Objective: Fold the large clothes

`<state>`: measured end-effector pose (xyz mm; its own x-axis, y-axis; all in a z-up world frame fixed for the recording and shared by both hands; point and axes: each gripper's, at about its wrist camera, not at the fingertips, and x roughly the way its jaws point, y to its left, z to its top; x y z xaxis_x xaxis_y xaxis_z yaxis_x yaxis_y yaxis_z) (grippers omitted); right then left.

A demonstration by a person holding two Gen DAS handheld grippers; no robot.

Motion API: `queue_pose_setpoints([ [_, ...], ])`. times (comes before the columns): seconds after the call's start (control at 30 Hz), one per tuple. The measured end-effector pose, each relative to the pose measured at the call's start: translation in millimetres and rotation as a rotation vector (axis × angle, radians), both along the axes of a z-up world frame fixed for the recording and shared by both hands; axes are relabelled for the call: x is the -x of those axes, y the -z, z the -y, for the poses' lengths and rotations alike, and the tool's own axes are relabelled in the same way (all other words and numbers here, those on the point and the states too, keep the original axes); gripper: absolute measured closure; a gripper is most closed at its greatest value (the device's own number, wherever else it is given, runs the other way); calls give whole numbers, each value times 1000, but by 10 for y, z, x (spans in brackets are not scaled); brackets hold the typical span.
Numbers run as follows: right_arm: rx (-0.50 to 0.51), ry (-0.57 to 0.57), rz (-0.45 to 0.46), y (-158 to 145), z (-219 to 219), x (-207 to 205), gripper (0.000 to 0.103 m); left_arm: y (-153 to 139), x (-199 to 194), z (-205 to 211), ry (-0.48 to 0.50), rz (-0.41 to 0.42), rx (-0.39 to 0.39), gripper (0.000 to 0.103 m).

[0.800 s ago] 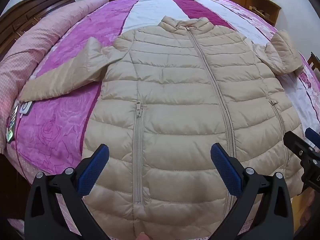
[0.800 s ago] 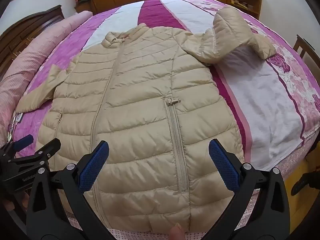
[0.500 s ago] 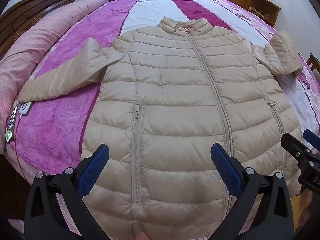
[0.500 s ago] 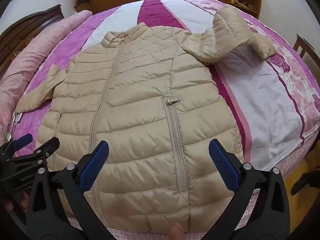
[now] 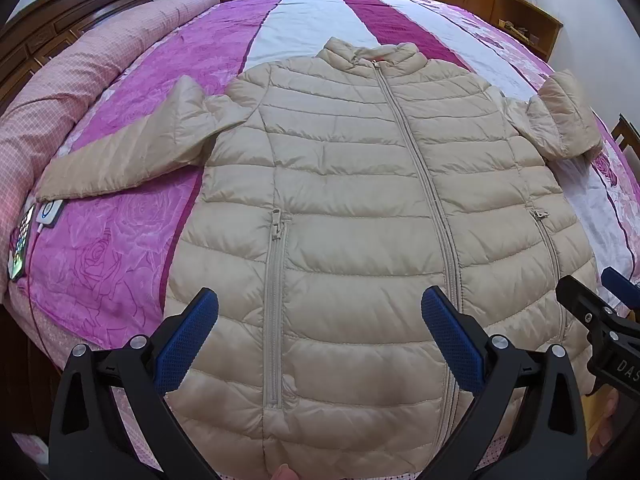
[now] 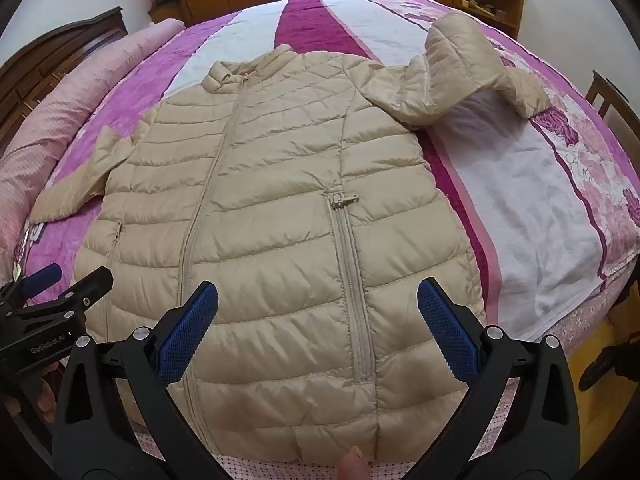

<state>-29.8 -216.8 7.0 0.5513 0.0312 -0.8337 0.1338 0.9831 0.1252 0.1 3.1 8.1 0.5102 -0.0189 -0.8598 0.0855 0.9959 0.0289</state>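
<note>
1. While both tools hover above the hem, the beige puffer jacket (image 5: pixel 360 208) lies front-up and zipped on the bed (image 5: pixel 132 248), collar toward the far side, hem at the near edge.
2. The left gripper (image 5: pixel 320 336) stands with its jaws spread wide and nothing between the blue pads (image 5: pixel 186 340); it is poised over the jacket's lower left panel, beside the pocket zipper (image 5: pixel 276 300).
3. The right gripper (image 6: pixel 318 332) is likewise spread wide and empty, over the jacket's lower right panel near the other pocket zipper (image 6: pixel 352 288).
4. The jacket's left sleeve (image 5: pixel 132 148) lies out flat from the shoulder; its right sleeve (image 6: pixel 460 76) is bent and doubled away from the body.
5. A phone (image 5: pixel 20 244) and a small white device (image 5: pixel 50 212) rest just beyond the left cuff.
6. Likely risks: the slick, padded shell may slip from a shallow pinch; a grip taking only the top layer would leave the back panel behind and skew the fold; the bent right sleeve may bunch inside; a swept left sleeve could drag the phone.
</note>
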Motion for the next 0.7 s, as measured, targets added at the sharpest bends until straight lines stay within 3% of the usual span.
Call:
queue_pose_setpoints([
  [0.7, -2, 0, -4, -1, 11, -2, 3, -7, 10, -13, 4, 3, -12, 5],
])
